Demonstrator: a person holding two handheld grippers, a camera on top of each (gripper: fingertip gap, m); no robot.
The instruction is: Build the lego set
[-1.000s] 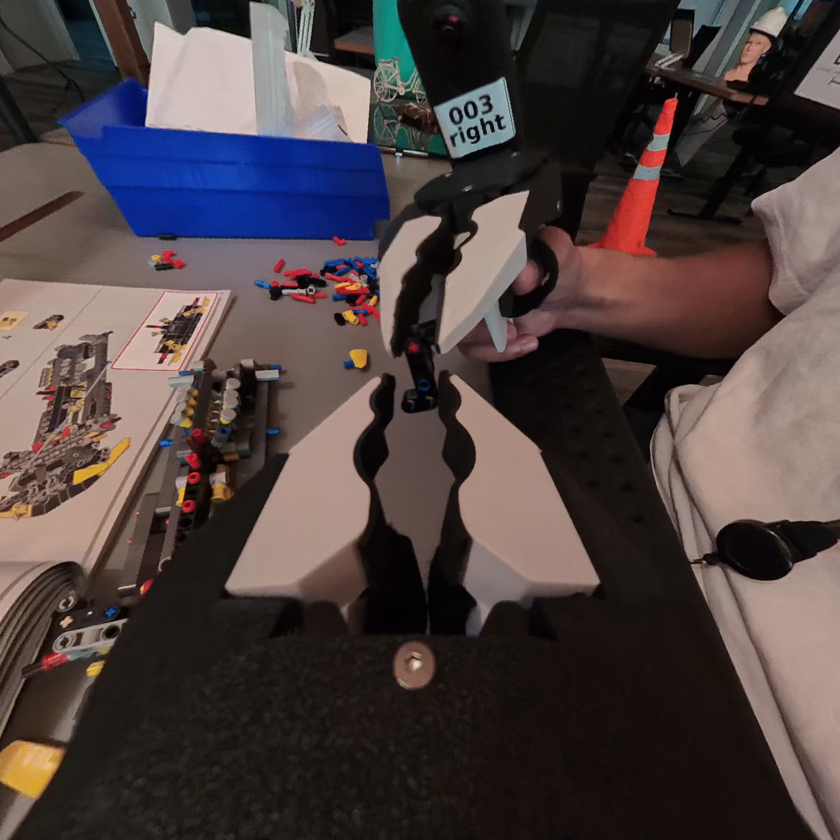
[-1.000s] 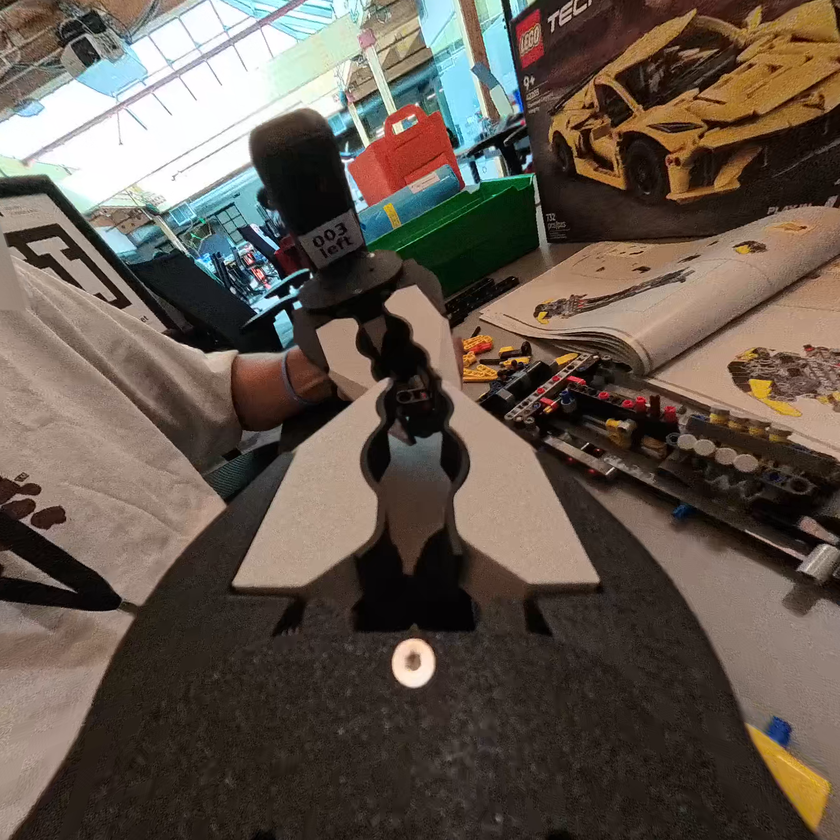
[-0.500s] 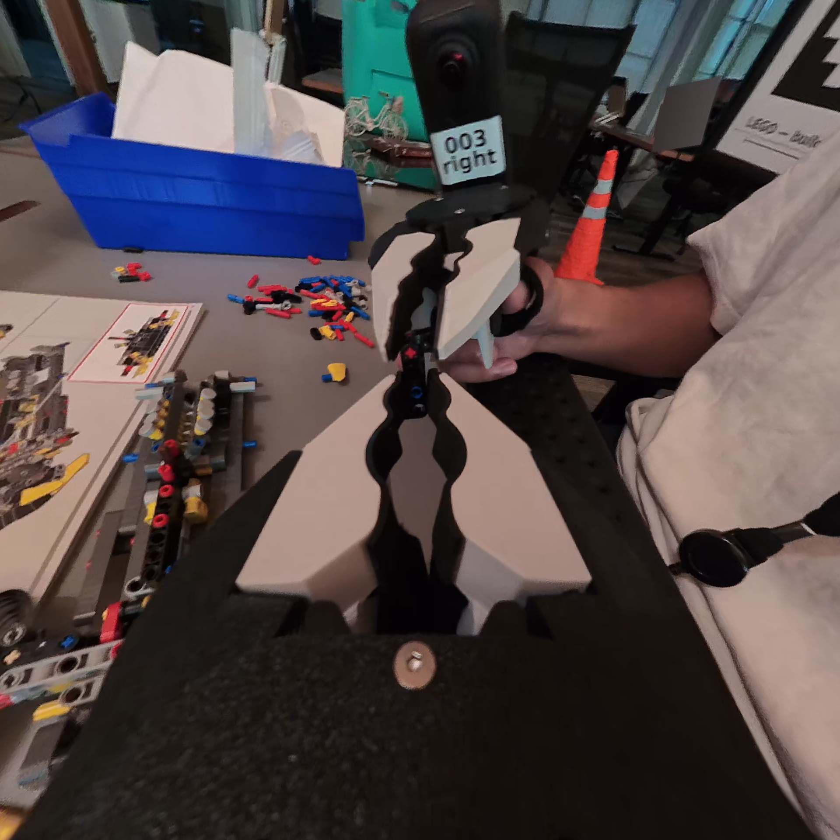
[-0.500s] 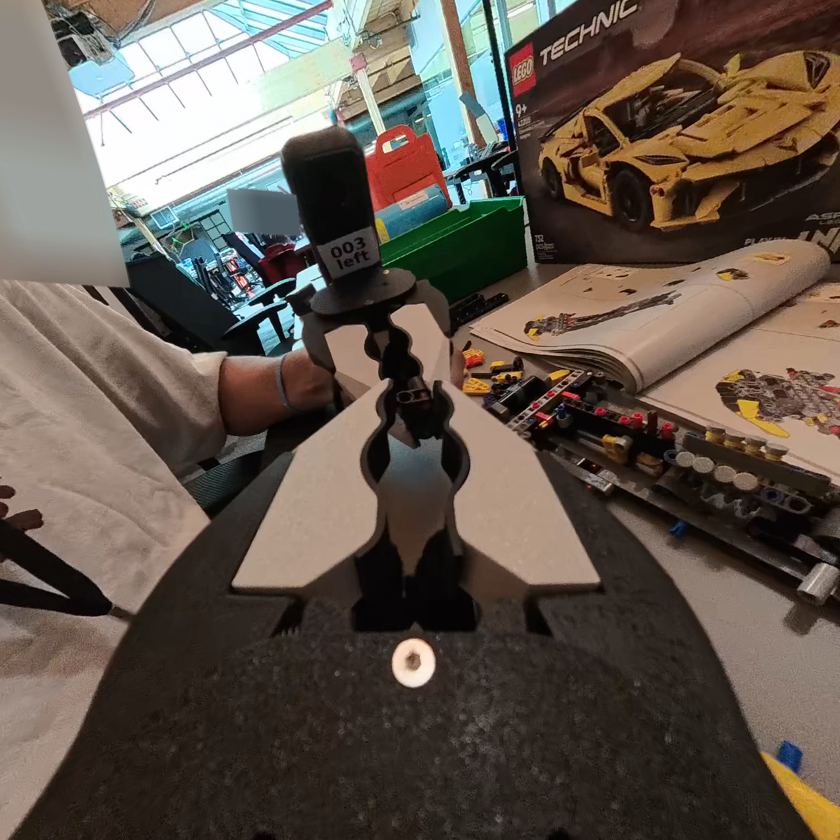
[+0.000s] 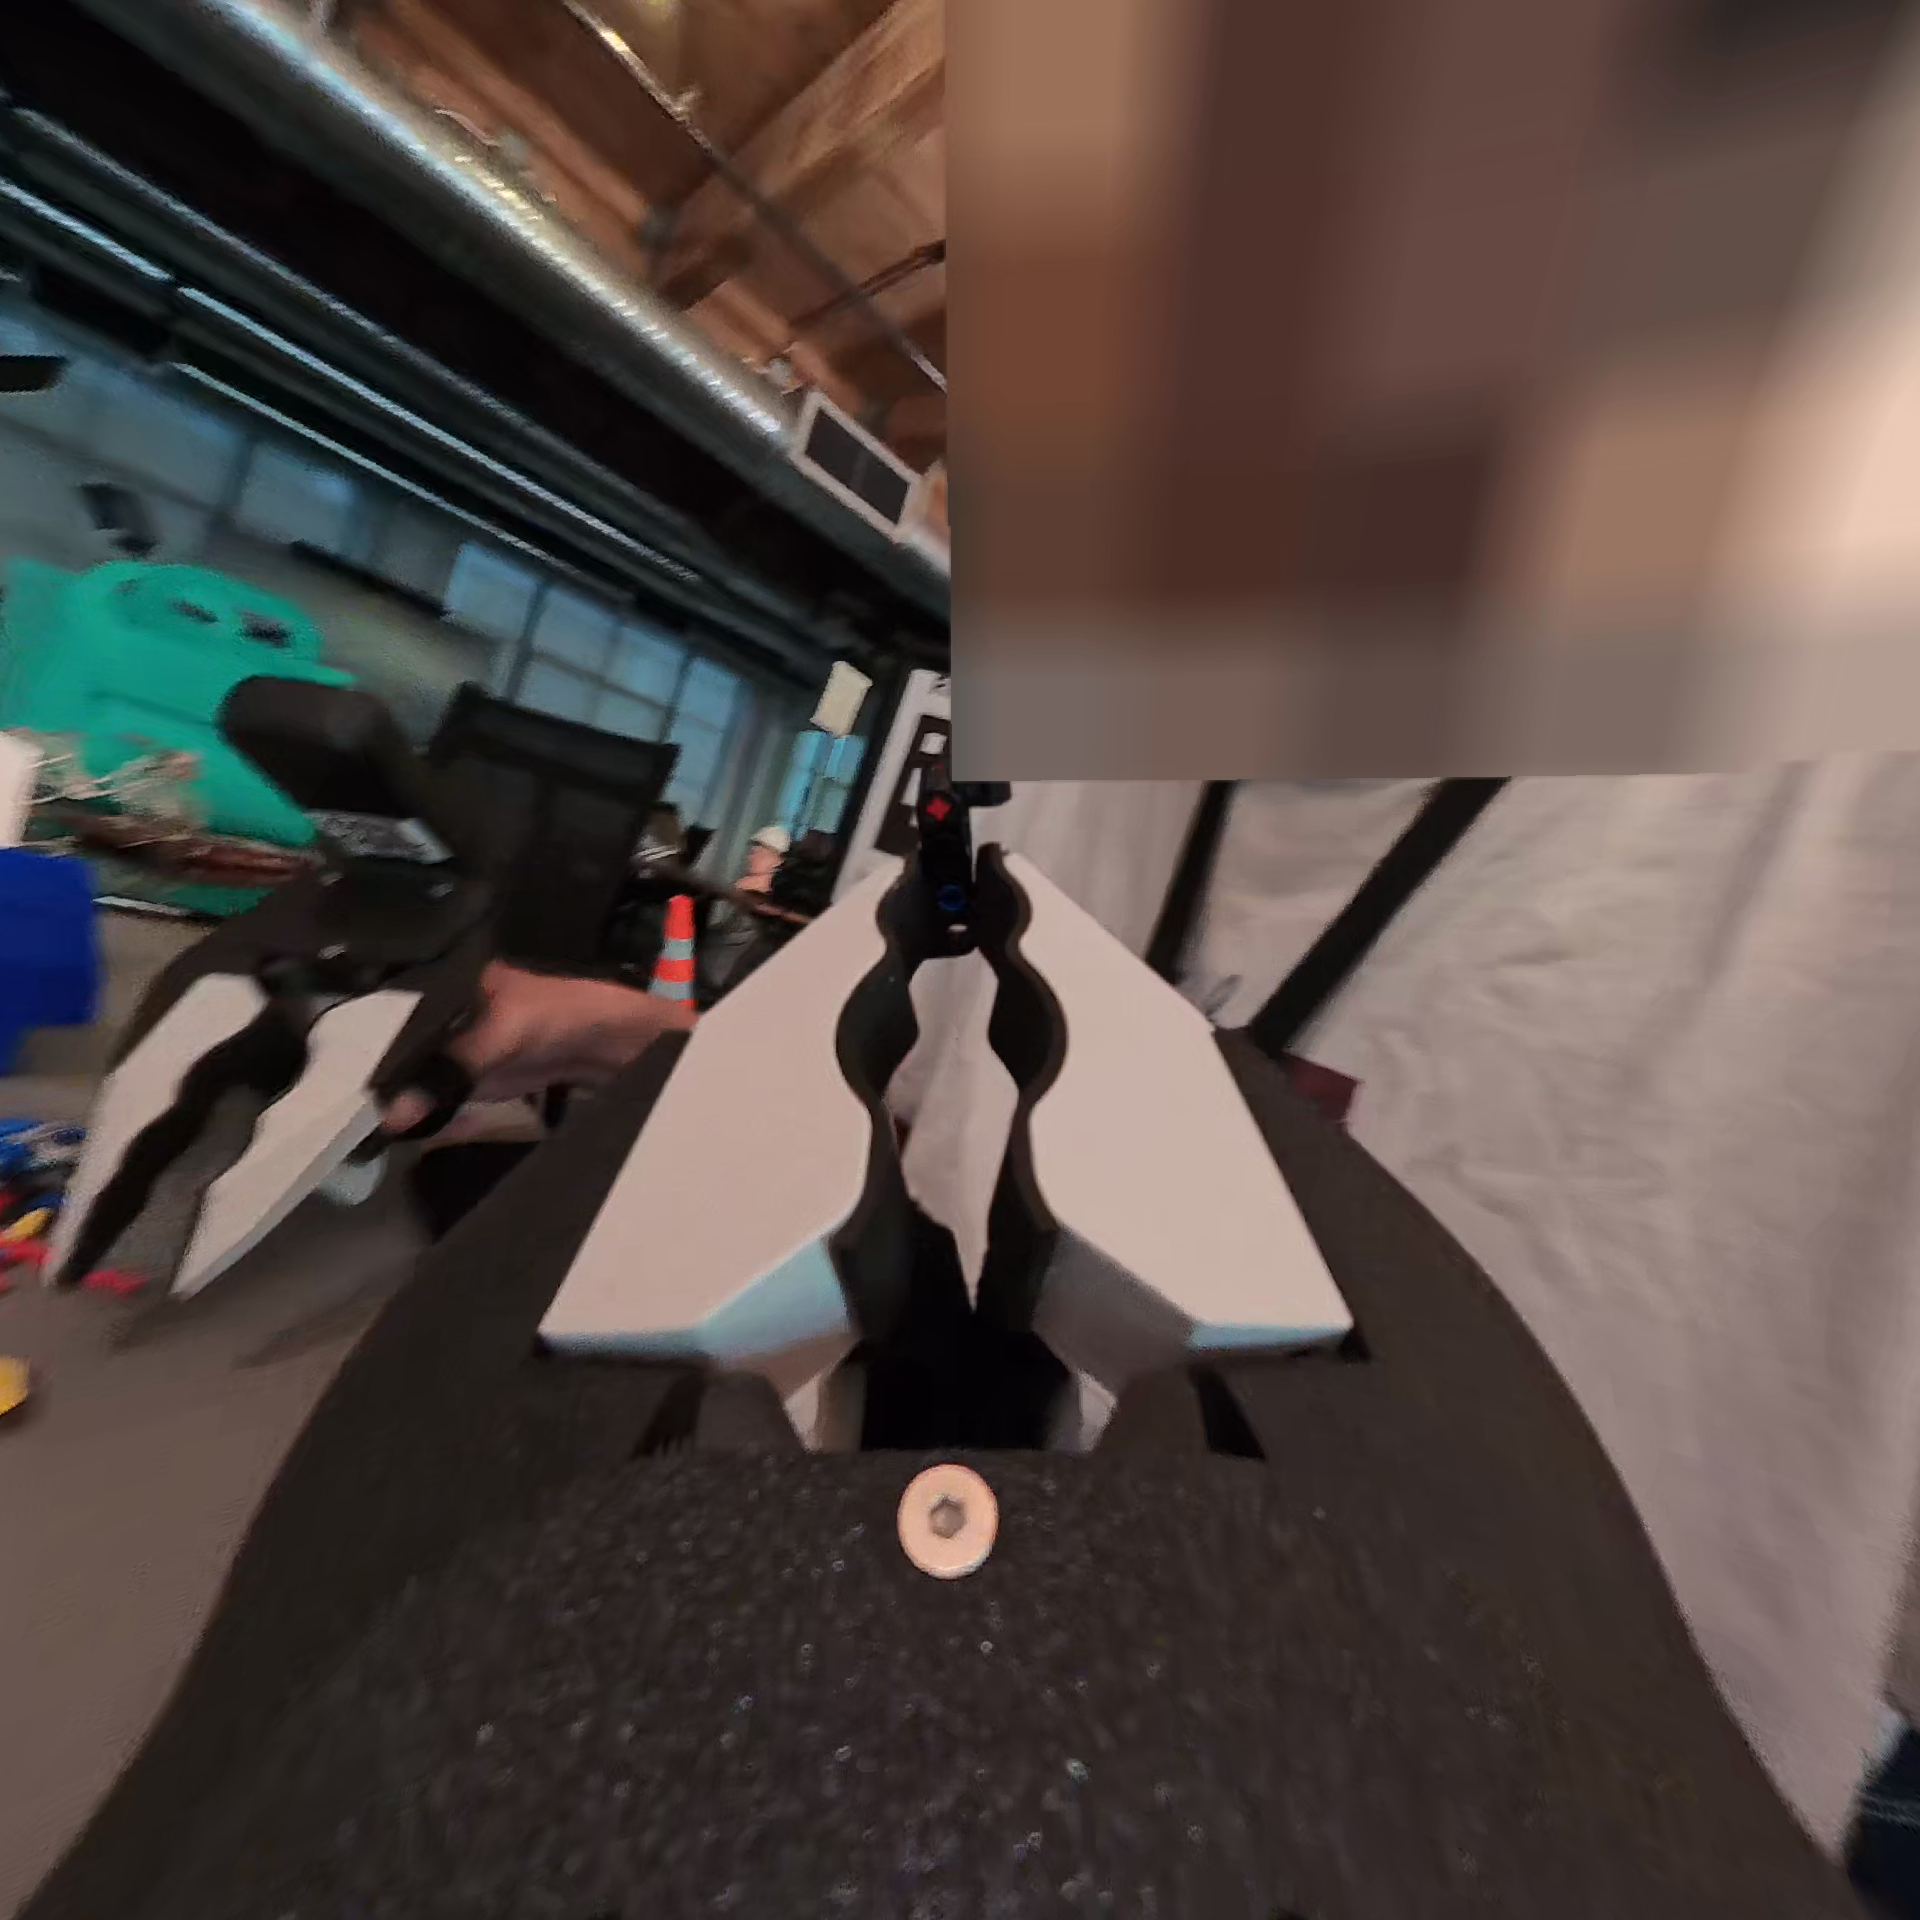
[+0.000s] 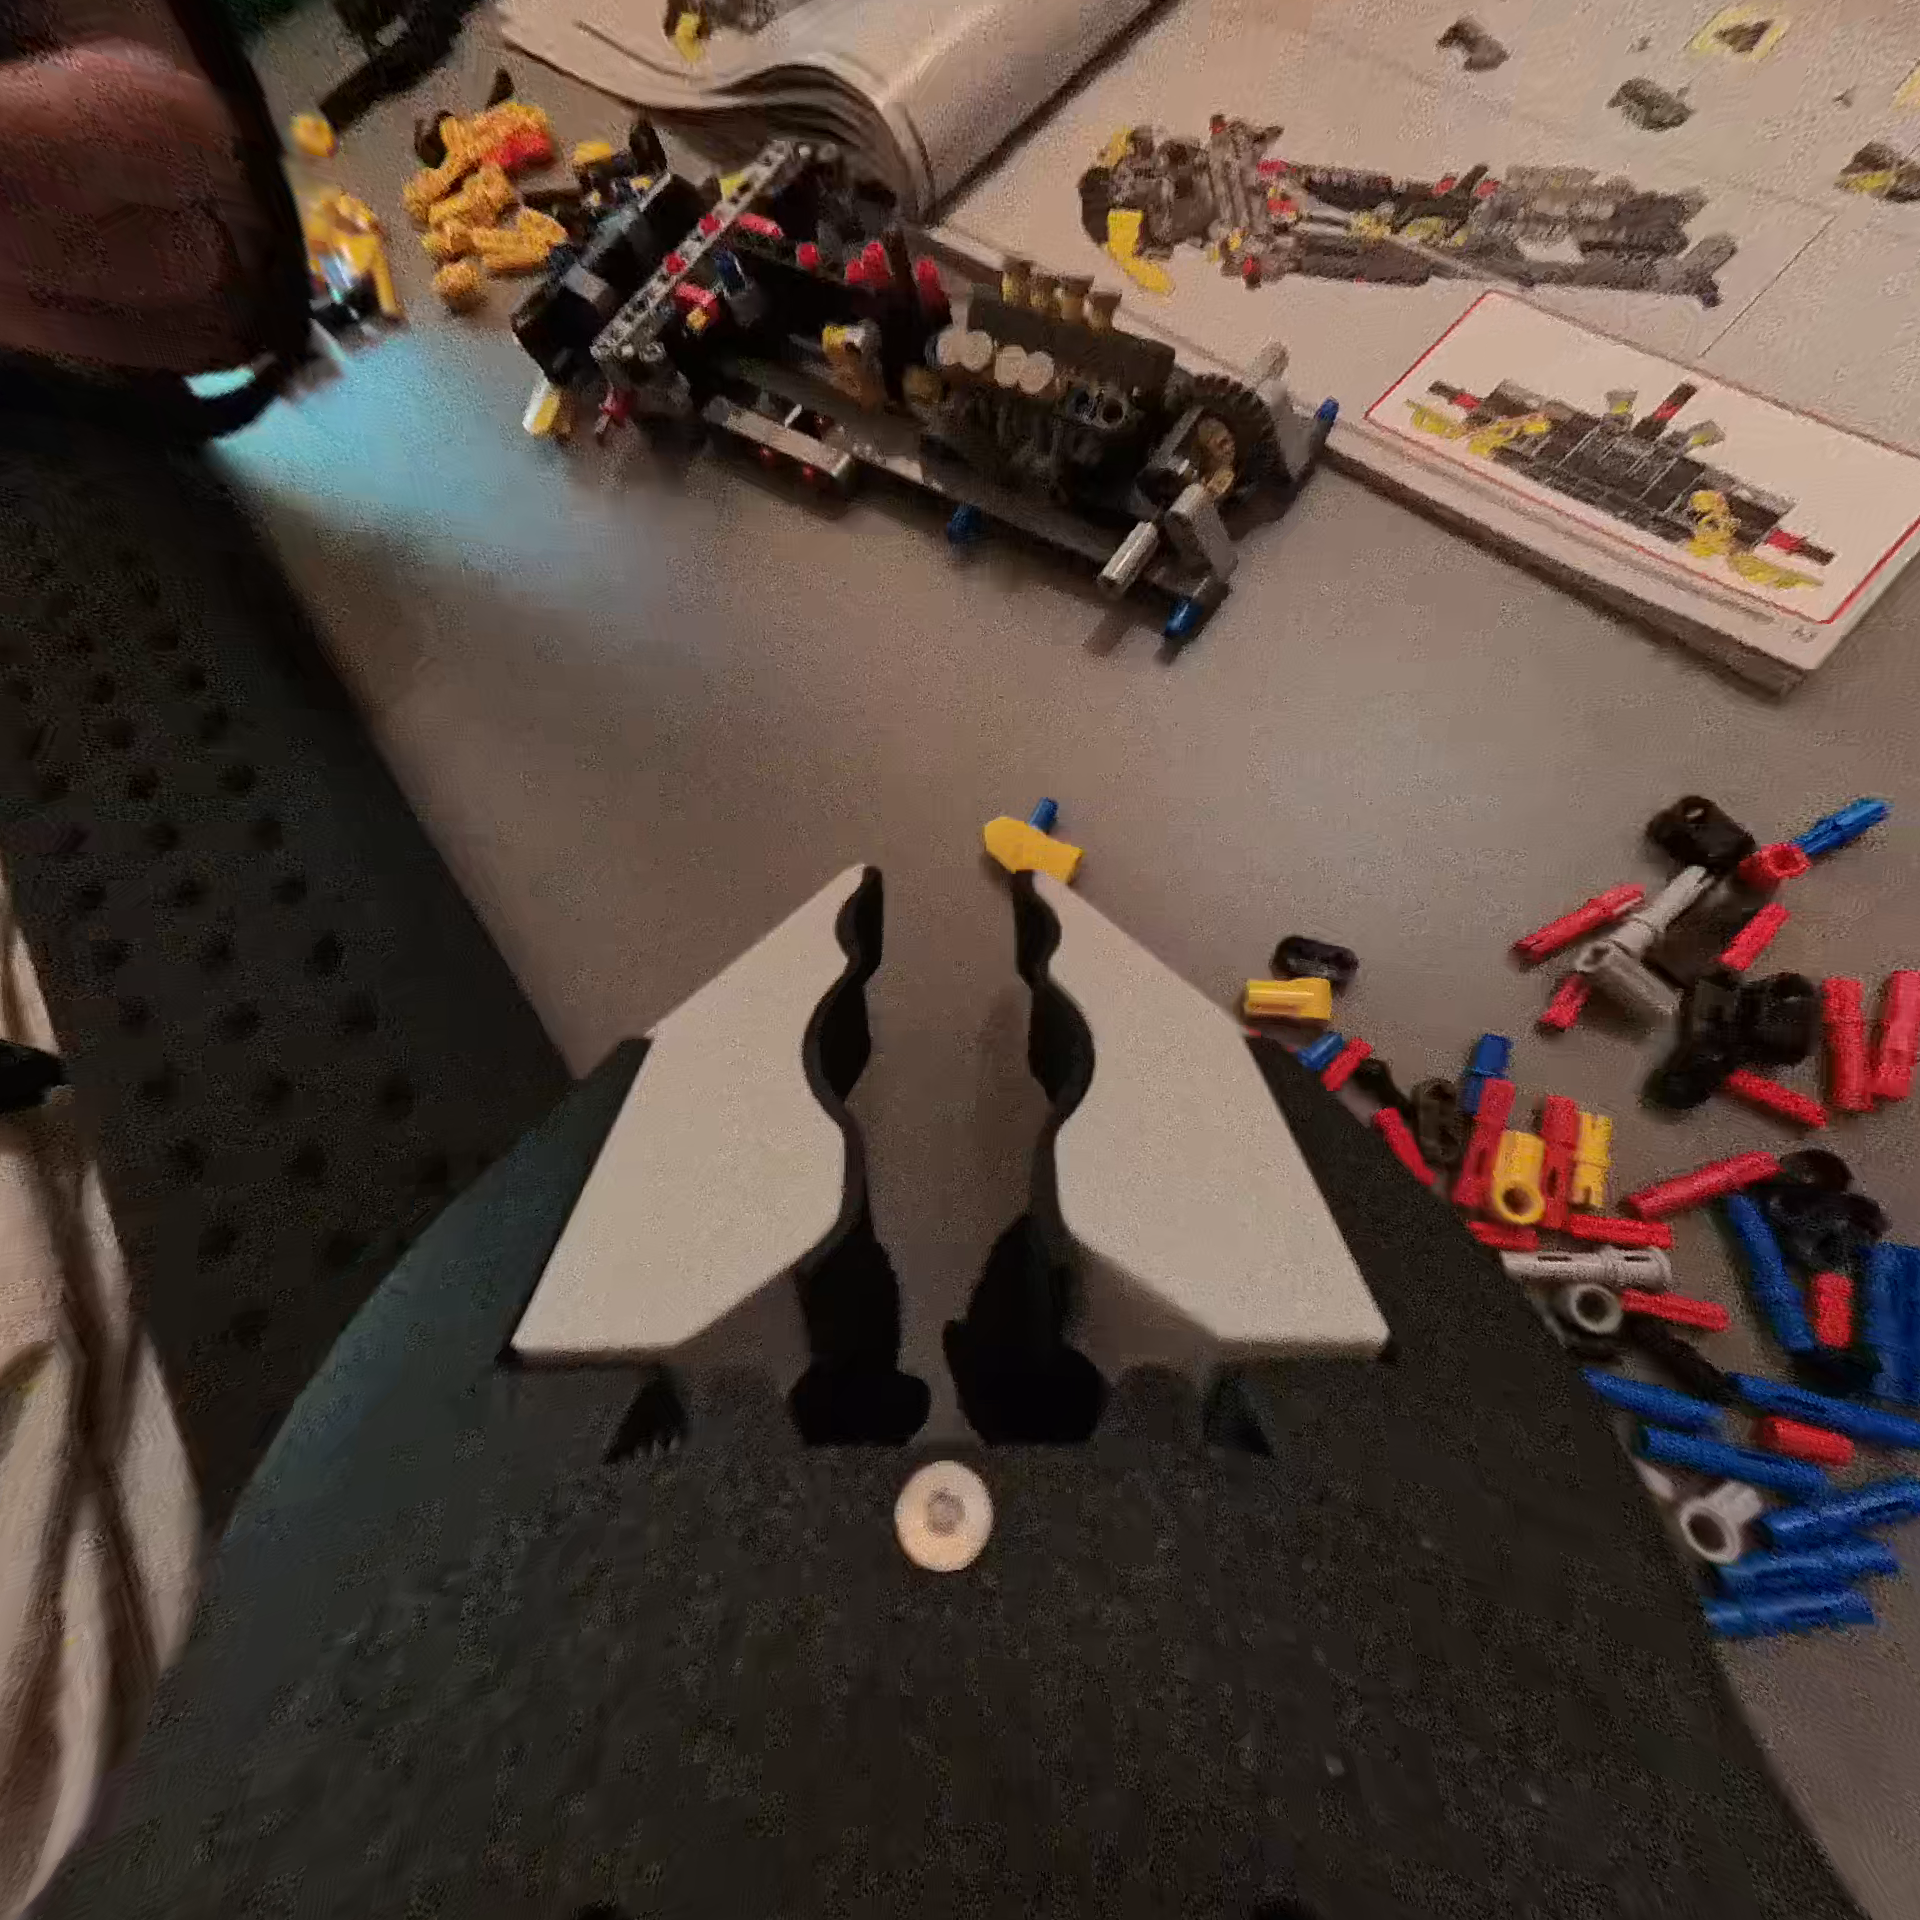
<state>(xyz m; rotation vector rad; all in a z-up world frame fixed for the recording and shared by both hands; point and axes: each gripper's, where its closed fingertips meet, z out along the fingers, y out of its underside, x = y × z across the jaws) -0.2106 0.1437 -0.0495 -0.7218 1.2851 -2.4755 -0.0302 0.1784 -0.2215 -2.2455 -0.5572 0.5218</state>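
Two views. From the left wrist, the left gripper (image 5: pixel 948 891) pinches a short black beam with a red and a blue pin (image 5: pixel 943 860) at its tips, raised before a white shirt; a mosaic patch cuts off the beam's top. At far left the right gripper (image 5: pixel 135 1273) is blurred.

From the right wrist, the right gripper (image 6: pixel 948 883) is parted and empty above the desk (image 6: pixel 727 748), just near of a yellow piece (image 6: pixel 1029 847). The half-built chassis (image 6: pixel 914 384) lies farther off beside the instruction booklet (image 6: pixel 1455 260); loose pins (image 6: pixel 1714 1247) are scattered at right.

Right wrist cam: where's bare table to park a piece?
Bare grey table runs between the right tool and the half-built chassis, and left toward the black perforated mat. Crowded right: the loose pin pile; the instruction booklet fills upper right.
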